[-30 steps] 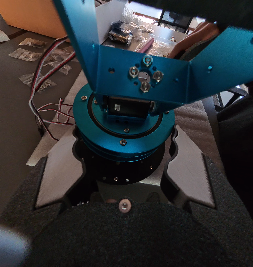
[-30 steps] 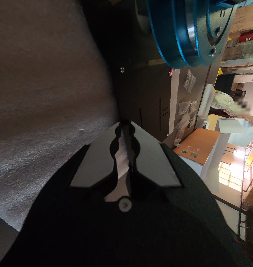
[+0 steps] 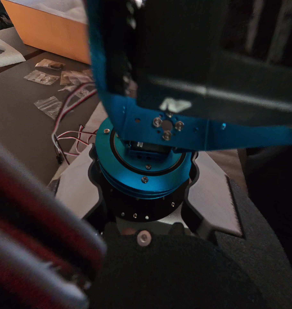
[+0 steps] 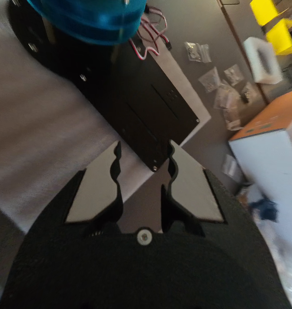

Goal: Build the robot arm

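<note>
Left wrist view
Left tongs [image 3: 142,168]: spread wide, one finger on each side of the blue round base [image 3: 142,180]; whether the pads touch it cannot be told.
Blue round base: a ringed turntable seated on a black disc [image 3: 142,209], between the two fingers and close to the palm.
Blue bracket [image 3: 167,128]: stands over the base, its front plate bearing a ring of bolts; a black servo [image 3: 150,147] sits beneath it.
Dark shape [image 3: 208,58]: blurred, covers the upper right above the bracket; what it is cannot be told.
Red and grey blur [image 3: 33,234]: fills the lower left, very close to the lens.
Wires [image 3: 70,133]: red, white and black, trailing left of the base over the bench [image 3: 16,125].
Small clear bags [image 3: 46,76]: scattered on the bench, near an orange box [image 3: 50,33].

Right wrist view
Right tongs [image 4: 144,147]: parted, nothing between the fingers.
Black plate [image 4: 142,103]: flat on a grey mat [image 4: 41,117], one corner lying between the fingertips.
Blue round base [image 4: 91,21]: at the top edge, well apart from these tongs.
Bags [image 4: 198,51]: on the bench to the right, beside an orange and white box [image 4: 267,150].
</note>
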Available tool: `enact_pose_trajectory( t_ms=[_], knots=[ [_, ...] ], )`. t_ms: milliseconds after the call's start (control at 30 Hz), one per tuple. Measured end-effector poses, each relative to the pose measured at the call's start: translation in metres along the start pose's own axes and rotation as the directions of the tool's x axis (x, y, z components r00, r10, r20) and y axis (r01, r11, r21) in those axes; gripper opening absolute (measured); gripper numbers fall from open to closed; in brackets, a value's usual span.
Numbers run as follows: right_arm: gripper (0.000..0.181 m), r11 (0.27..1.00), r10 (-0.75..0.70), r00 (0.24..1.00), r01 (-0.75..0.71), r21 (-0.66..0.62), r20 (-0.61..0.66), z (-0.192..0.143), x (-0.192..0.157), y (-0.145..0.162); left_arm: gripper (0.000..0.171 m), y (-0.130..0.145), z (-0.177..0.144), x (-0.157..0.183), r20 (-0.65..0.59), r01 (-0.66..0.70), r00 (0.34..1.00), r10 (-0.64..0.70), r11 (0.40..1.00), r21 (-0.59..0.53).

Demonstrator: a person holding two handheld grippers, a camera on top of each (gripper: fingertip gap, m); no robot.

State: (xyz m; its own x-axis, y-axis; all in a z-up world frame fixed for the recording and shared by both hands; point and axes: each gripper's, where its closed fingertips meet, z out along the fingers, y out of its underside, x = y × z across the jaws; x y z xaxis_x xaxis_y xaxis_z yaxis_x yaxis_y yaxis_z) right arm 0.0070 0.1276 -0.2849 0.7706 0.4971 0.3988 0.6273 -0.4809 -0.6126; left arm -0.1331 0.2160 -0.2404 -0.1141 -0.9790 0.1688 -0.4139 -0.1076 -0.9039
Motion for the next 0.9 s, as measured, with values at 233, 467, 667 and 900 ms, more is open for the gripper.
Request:
enact_pose_trajectory(
  t_ms=[233,467,667,900],
  knots=[
    [0.051,0.959,-0.279,0.957,0.281,0.019,-0.077,0.021,-0.023,-0.013,0.110,-0.005,-0.001,0.000,-0.040,-0.007,0.999,0.007,1.000,-0.011],
    [0.031,0.908,-0.415,0.895,0.420,-0.008,-0.163,0.028,-0.032,-0.020,0.102,-0.023,-0.017,0.015,-0.109,0.043,0.993,-0.033,0.995,0.093],
    [0.007,0.845,-0.535,0.829,0.527,-0.093,-0.161,0.034,-0.042,-0.018,0.093,-0.035,-0.008,0.020,-0.084,-0.013,0.996,0.021,0.996,0.092],
    [0.007,0.875,-0.477,0.878,0.474,-0.094,-0.016,0.033,-0.041,-0.019,0.088,-0.033,-0.008,0.019,-0.095,-0.045,0.994,0.050,0.998,0.047]
  ],
)
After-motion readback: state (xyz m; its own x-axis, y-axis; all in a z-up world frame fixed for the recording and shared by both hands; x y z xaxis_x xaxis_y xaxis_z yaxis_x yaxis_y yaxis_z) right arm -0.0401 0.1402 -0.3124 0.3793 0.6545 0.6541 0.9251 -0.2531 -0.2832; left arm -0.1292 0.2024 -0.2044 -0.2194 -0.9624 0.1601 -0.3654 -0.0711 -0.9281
